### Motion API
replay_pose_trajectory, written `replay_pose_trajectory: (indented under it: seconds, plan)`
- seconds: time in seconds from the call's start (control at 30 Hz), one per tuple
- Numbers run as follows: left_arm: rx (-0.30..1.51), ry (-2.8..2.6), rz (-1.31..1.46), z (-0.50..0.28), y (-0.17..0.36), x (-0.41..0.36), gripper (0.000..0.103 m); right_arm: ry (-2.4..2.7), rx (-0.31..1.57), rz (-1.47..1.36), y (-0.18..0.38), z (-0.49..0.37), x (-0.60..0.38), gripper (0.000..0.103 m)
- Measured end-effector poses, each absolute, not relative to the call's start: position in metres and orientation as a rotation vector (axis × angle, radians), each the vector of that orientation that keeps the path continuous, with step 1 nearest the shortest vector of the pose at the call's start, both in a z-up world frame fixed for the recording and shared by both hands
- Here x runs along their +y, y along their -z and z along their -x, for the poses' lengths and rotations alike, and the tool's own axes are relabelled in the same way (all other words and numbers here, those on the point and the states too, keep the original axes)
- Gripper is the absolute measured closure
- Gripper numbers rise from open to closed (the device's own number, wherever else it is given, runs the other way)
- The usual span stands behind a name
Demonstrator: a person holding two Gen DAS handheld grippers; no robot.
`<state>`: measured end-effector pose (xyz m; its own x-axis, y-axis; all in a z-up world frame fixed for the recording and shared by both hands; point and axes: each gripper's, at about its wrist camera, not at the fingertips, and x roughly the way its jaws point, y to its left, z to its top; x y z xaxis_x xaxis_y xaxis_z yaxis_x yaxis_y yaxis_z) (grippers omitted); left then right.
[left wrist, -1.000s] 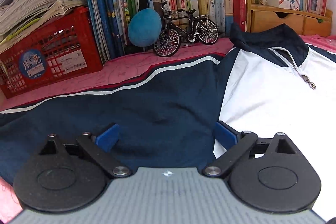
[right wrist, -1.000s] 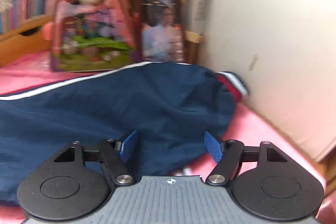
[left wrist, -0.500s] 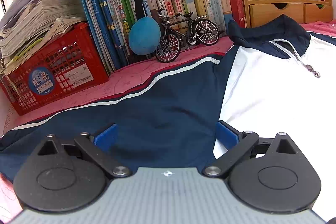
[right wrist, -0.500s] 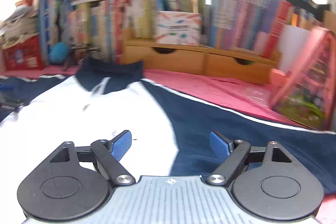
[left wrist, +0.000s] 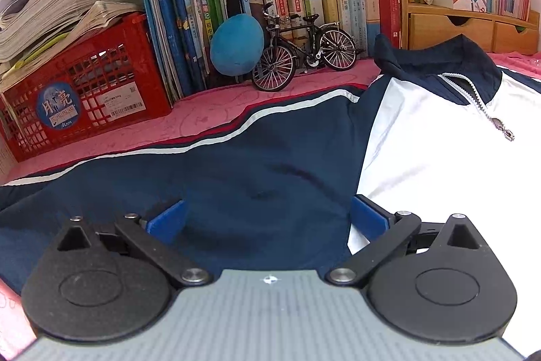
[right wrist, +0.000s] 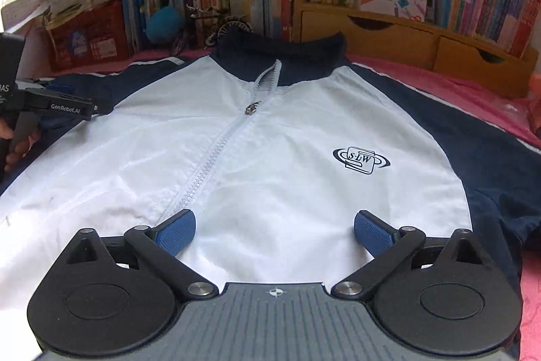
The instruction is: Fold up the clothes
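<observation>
Both tongs gape empty over the jacket (right wrist: pixel 270 131): left gripper (left wrist: pixel 267 219) above its navy sleeve, right gripper (right wrist: pixel 274 232), still opening, above its white front.

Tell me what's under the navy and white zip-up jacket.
The navy and white zip-up jacket lies spread on a pink patterned cloth, visible around its edges. Whatever lies beneath its middle is covered.

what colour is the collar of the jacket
Dark navy blue collar, above the white chest panel; clearest in the right wrist view.
</observation>
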<state>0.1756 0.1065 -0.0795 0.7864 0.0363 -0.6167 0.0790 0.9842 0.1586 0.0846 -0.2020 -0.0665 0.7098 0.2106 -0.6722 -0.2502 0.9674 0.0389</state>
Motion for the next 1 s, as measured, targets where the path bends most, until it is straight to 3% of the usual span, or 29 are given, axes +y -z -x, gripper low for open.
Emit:
replay_pose_trajectory:
  seconds: [0.13, 0.27, 0.47, 0.67, 0.87, 1.0]
  plan:
    - [0.678, 0.022, -0.149, -0.176, 0.079, 0.11, 0.0, -0.231, 0.725, 0.071, 0.069, -0.082, -0.197, 0.0]
    - [0.68, 0.034, -0.12, -0.168, 0.066, 0.105, 0.018, -0.233, 0.726, 0.065, 0.069, -0.082, -0.199, 0.0]
    - [0.607, 0.212, -0.11, -0.124, 0.033, 0.071, 0.018, -0.235, 0.725, 0.064, 0.069, -0.082, -0.201, 0.0]
    - [0.747, 0.215, -0.204, -0.095, 0.065, 0.05, 0.016, -0.233, 0.724, 0.064, 0.07, -0.082, -0.199, 0.0]
    - [0.682, -0.011, -0.27, -0.072, 0.071, 0.09, 0.01, -0.233, 0.723, 0.063, 0.071, -0.081, -0.199, 0.0]
    - [0.643, -0.118, -0.24, -0.053, 0.05, 0.106, 0.022, -0.234, 0.723, 0.063, 0.071, -0.081, -0.199, 0.0]
